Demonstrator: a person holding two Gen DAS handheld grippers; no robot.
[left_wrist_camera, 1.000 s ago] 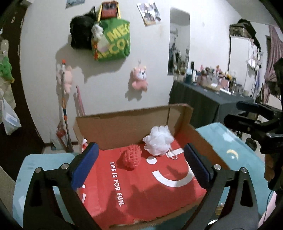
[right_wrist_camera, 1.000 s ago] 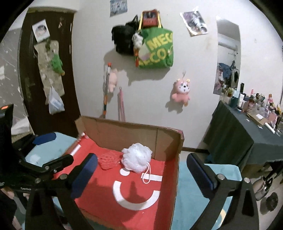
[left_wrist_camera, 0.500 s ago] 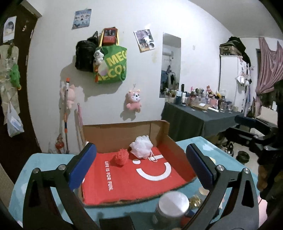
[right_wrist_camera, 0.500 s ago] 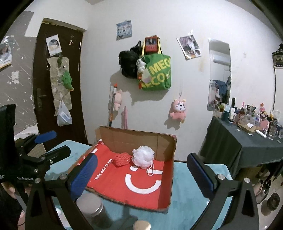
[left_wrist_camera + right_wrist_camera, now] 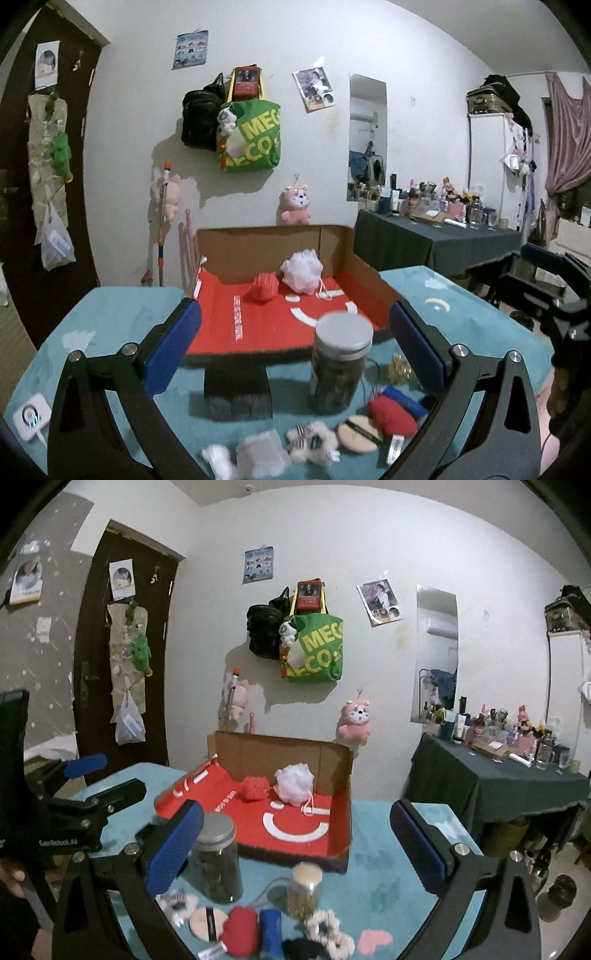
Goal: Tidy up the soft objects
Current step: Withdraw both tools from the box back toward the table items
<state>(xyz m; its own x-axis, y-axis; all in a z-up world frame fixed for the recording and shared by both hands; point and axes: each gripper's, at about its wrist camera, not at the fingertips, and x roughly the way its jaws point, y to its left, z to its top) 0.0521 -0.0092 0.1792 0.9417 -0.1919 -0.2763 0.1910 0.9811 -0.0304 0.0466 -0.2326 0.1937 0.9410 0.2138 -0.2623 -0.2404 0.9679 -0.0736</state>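
Note:
A red-lined cardboard box (image 5: 280,332) (image 5: 343,775) lies open on the teal table. In it sit a red mesh puff (image 5: 264,288) (image 5: 255,788) and a white bath pouf (image 5: 303,271) (image 5: 295,784). Near the table's front edge lie soft items: a red pompom (image 5: 391,413) (image 5: 240,930), a beige powder puff (image 5: 358,437) (image 5: 208,923), a striped fluffy scrunchie (image 5: 312,443), a cream scrunchie (image 5: 330,934) and a blue roll (image 5: 271,932). My left gripper (image 5: 295,350) and right gripper (image 5: 295,845) are both open and empty, held above these items.
A dark glass jar with a silver lid (image 5: 340,365) (image 5: 216,860) and a small cork-topped jar (image 5: 304,890) stand before the box. A black block (image 5: 236,393) sits by the box's front edge. A white device (image 5: 31,421) lies at the left.
Both grippers have pulled back and away from the box, bringing the jars and the soft items at the table's front into view. Both stay open.

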